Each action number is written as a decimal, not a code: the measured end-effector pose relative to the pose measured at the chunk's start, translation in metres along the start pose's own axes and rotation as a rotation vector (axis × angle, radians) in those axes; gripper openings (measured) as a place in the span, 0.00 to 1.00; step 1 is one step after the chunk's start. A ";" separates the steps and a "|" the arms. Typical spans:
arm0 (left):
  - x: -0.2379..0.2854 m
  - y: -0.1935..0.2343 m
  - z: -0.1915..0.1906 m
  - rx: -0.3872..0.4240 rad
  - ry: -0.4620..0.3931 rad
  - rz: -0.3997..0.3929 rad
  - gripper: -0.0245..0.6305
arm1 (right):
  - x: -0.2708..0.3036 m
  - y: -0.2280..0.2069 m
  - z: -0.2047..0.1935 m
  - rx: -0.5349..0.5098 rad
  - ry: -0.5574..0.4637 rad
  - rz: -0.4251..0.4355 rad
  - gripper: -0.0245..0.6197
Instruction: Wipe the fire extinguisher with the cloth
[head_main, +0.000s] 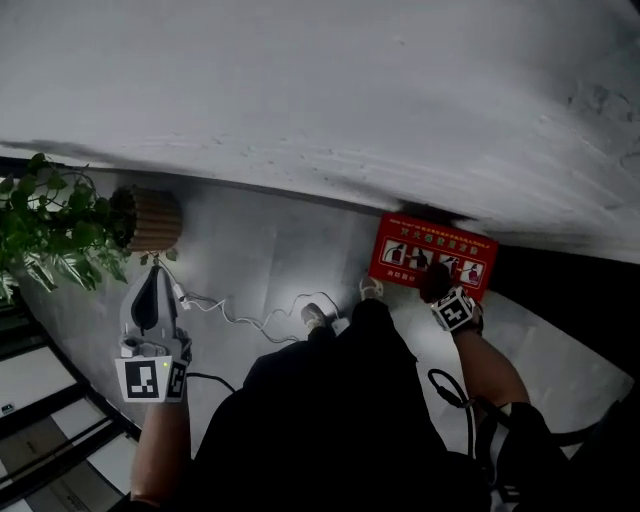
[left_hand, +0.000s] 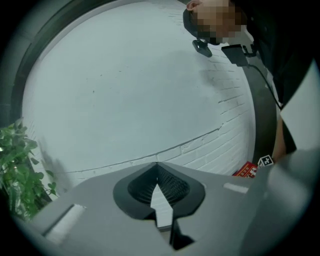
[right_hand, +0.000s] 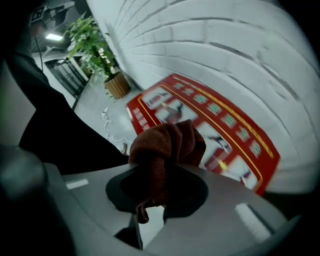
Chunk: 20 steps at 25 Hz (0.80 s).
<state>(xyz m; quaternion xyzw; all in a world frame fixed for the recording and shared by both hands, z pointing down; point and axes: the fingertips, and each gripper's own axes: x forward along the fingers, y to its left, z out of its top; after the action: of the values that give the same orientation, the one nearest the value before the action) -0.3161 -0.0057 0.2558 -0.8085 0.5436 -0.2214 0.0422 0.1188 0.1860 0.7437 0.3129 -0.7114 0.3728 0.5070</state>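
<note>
Grips a bunched brown cloth (right_hand: 167, 142) in the right gripper (right_hand: 165, 172), jaws pinched on it partway shut. Holds the cloth at the front of the red extinguisher box (head_main: 395, 250), which stands on the floor against the white brick wall (head_main: 300, 90); contact unclear. Keeps the left gripper (head_main: 150, 273) well apart, jaws together at the tips, nothing between, near a plant (head_main: 50, 225) and cable (head_main: 240, 320).

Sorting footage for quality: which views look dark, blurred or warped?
Head view: dim, the person's dark clothing nearly featureless, bright glare on the floor. Left gripper view: fisheye bends the brick wall, corners black. Right gripper view: red box blurred, cloth sharper.
</note>
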 end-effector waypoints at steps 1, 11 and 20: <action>0.009 -0.010 0.001 -0.010 -0.006 -0.027 0.04 | -0.009 -0.015 -0.026 0.056 0.022 -0.029 0.15; 0.038 -0.053 -0.012 -0.056 0.014 -0.116 0.04 | -0.081 -0.086 -0.082 0.241 -0.049 -0.180 0.15; -0.013 -0.010 -0.043 -0.065 0.119 0.058 0.04 | -0.012 -0.006 0.232 -0.311 -0.219 0.043 0.15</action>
<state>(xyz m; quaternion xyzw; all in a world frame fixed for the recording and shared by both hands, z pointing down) -0.3293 0.0173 0.2938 -0.7788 0.5752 -0.2499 -0.0103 0.0142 -0.0129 0.6853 0.2543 -0.8179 0.2329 0.4607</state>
